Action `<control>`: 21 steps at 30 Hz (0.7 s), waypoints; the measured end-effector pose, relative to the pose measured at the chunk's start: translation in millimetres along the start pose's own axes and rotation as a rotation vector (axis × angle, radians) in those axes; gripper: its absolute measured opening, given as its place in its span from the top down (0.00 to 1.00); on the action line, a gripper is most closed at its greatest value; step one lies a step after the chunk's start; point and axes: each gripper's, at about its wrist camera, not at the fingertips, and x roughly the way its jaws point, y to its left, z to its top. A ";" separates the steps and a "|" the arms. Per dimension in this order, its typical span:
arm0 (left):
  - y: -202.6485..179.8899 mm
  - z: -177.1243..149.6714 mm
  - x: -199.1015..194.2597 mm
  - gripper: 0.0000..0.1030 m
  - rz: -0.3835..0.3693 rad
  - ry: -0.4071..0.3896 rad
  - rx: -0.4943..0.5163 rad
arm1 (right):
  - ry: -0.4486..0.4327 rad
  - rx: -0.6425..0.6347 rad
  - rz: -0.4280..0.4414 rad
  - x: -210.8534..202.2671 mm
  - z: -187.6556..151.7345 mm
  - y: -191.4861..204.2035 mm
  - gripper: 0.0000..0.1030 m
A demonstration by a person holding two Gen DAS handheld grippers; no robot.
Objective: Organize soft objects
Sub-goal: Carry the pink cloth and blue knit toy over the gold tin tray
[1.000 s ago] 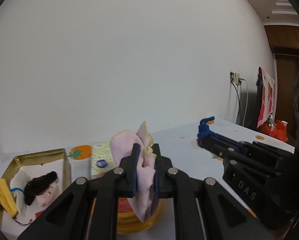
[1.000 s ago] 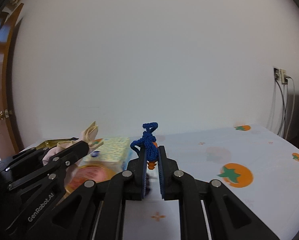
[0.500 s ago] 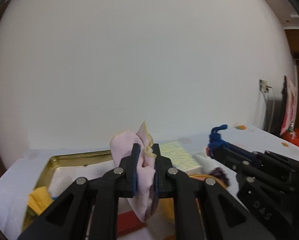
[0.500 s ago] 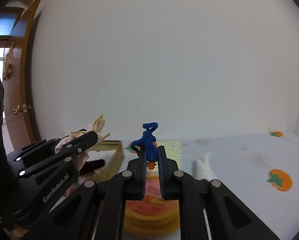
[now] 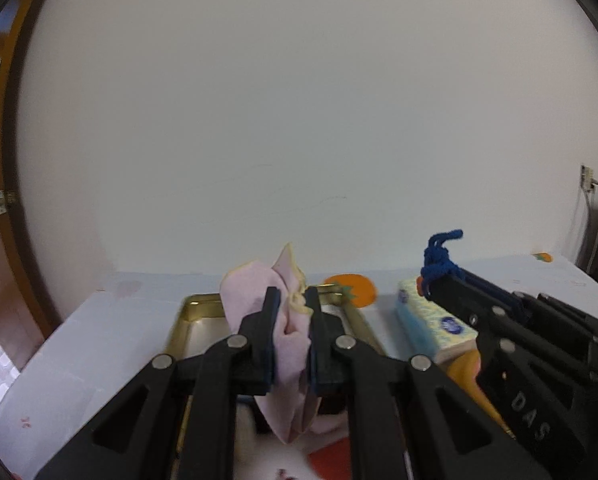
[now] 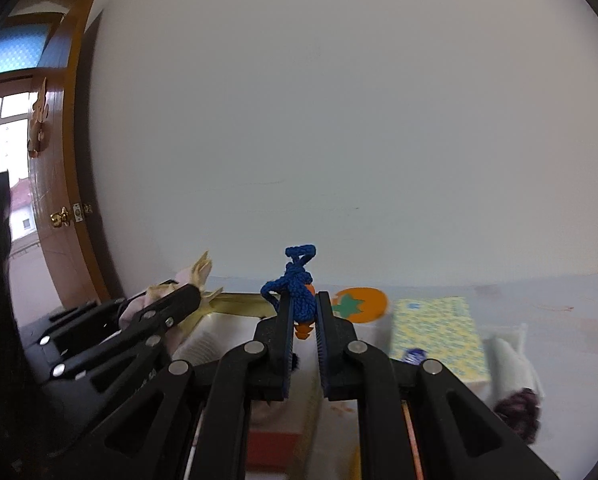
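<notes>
My left gripper (image 5: 291,304) is shut on a bunched pink cloth (image 5: 259,300) with a cream edge, held above the gold metal tray (image 5: 197,312). In the right wrist view the same gripper (image 6: 187,300) shows at the left with the cloth's cream tip (image 6: 201,270) sticking out. My right gripper (image 6: 303,308) is shut on a knotted blue cord (image 6: 295,280) with a small orange charm (image 6: 303,330) hanging from it. It appears in the left wrist view as the black gripper (image 5: 439,284) at the right, the blue cord (image 5: 439,256) at its tip. Most of the tray's contents are hidden below the fingers.
A yellow-and-blue tissue pack (image 6: 439,336) lies right of the tray on the white tablecloth (image 5: 99,340) printed with orange fruit. A dark purple fuzzy item (image 6: 517,412) lies at the lower right. A brown wooden door (image 6: 59,200) stands at the left, a white wall behind.
Both grippers have swung leftward together with their loads. The gold tray has come from the far left to right under the left gripper, and the door has come into view.
</notes>
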 end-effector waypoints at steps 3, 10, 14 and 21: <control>12.4 0.1 5.0 0.91 0.015 0.027 -0.027 | 0.025 -0.010 0.011 14.0 5.6 9.5 0.88; 26.5 -5.9 32.3 0.91 0.068 0.156 -0.075 | 0.167 -0.009 0.038 49.4 10.3 19.5 0.88; 28.3 -9.3 39.6 0.91 0.094 0.196 -0.076 | 0.226 0.000 0.050 63.0 13.9 19.6 0.88; 32.3 -17.5 43.7 0.91 0.139 0.257 -0.048 | 0.346 0.015 0.110 83.9 11.7 21.0 0.88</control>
